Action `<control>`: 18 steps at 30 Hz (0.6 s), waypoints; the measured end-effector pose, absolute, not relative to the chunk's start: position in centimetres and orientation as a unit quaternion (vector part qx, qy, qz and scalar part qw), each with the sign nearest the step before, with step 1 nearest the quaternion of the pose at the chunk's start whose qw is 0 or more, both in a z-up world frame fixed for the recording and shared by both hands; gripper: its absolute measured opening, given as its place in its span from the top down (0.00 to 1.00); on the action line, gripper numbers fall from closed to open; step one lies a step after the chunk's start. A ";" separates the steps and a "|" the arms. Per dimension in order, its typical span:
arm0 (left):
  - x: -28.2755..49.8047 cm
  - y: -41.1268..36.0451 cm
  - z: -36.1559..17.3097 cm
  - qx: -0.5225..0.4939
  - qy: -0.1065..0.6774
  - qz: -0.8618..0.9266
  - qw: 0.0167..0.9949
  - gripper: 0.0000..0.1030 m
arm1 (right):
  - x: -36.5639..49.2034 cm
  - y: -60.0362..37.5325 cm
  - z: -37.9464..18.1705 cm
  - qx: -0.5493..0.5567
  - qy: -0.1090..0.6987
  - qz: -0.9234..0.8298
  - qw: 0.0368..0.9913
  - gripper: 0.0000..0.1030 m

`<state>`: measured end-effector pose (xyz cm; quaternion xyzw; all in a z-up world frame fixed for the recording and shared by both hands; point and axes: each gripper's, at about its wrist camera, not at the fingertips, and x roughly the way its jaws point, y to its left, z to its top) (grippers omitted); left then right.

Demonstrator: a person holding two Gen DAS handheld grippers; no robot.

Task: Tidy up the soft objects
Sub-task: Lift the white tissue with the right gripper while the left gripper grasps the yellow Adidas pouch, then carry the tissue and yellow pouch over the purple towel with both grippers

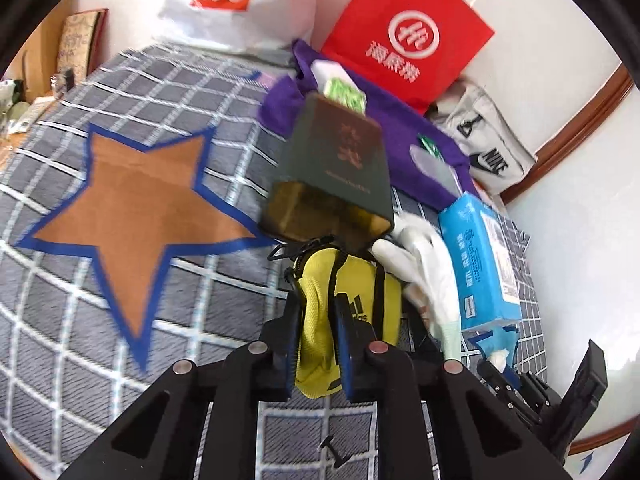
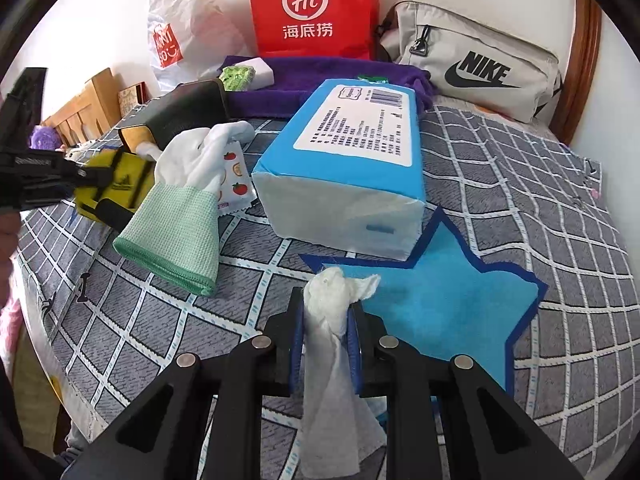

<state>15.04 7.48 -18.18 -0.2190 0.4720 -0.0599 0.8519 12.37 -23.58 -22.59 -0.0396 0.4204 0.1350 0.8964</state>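
Observation:
My left gripper (image 1: 318, 312) is shut on a yellow Adidas pouch (image 1: 352, 308) with black straps, held just above the checked bedspread, right of a brown star patch (image 1: 136, 208). It also shows at the left of the right wrist view (image 2: 116, 188). My right gripper (image 2: 326, 312) is shut on a crumpled white tissue (image 2: 332, 320), over the edge of a blue star patch (image 2: 440, 304). A blue tissue pack (image 2: 348, 160) lies just beyond. A white glove with a green cuff (image 2: 180, 216) lies between the pouch and the pack.
A dark green box (image 1: 336, 164) lies past the pouch. A purple towel (image 2: 332, 76), a red Haidilao bag (image 2: 312, 8), a white Miniso bag (image 2: 176, 28) and a grey Nike bag (image 2: 480, 68) line the wall. A small fruit-print packet (image 2: 236, 180) lies under the glove.

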 end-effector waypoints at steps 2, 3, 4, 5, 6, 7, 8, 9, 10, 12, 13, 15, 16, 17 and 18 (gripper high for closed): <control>14.2 8.2 -17.5 -0.219 0.465 -0.054 0.856 0.86 | 12.0 -23.8 -22.2 -0.036 0.418 0.131 0.898 0.81; 13.9 8.5 -17.3 -0.221 0.462 -0.053 0.857 0.86 | 11.9 -23.9 -22.0 -0.032 0.418 0.129 0.899 0.81; 13.5 8.9 -17.0 -0.223 0.459 -0.050 0.858 0.87 | 11.9 -24.0 -21.8 -0.028 0.418 0.129 0.899 0.81; 13.4 9.1 -16.9 -0.224 0.458 -0.047 0.859 0.87 | 11.7 -24.1 -21.5 -0.025 0.418 0.127 0.899 0.81; 13.0 9.4 -16.6 -0.223 0.456 -0.044 0.860 0.87 | 11.6 -24.1 -21.3 -0.024 0.416 0.124 0.900 0.81; 12.8 9.6 -16.4 -0.222 0.454 -0.041 0.862 0.87 | 11.5 -24.1 -20.9 -0.026 0.413 0.121 0.902 0.81; 12.5 9.8 -16.1 -0.222 0.451 -0.038 0.864 0.87 | 11.4 -24.1 -20.7 -0.027 0.412 0.120 0.903 0.81; 12.2 10.0 -15.8 -0.225 0.447 -0.035 0.865 0.87 | 11.3 -24.1 -20.4 -0.028 0.410 0.118 0.904 0.81; 12.0 10.2 -15.6 -0.227 0.444 -0.036 0.866 0.87 | 11.1 -24.1 -20.0 -0.027 0.408 0.117 0.905 0.81; 11.5 10.2 -14.9 -0.225 0.437 -0.039 0.870 0.87 | 10.8 -24.3 -19.3 -0.026 0.403 0.114 0.908 0.81; 11.3 10.1 -14.5 -0.222 0.434 -0.039 0.872 0.87 | 10.7 -24.3 -18.9 -0.026 0.401 0.114 0.909 0.81; 11.1 10.0 -13.9 -0.220 0.430 -0.041 0.875 0.87 | 10.6 -24.4 -18.3 -0.026 0.396 0.110 0.911 0.81; 11.0 9.9 -13.6 -0.219 0.428 -0.043 0.876 0.87 | 10.5 -24.4 -17.9 -0.025 0.395 0.109 0.912 0.81; 11.0 9.8 -13.3 -0.218 0.426 -0.044 0.877 0.87 | 10.4 -24.5 -17.7 -0.025 0.394 0.109 0.912 0.81; 11.0 9.8 -13.0 -0.217 0.423 -0.045 0.879 0.87 | 10.4 -24.6 -17.3 -0.025 0.391 0.107 0.914 0.81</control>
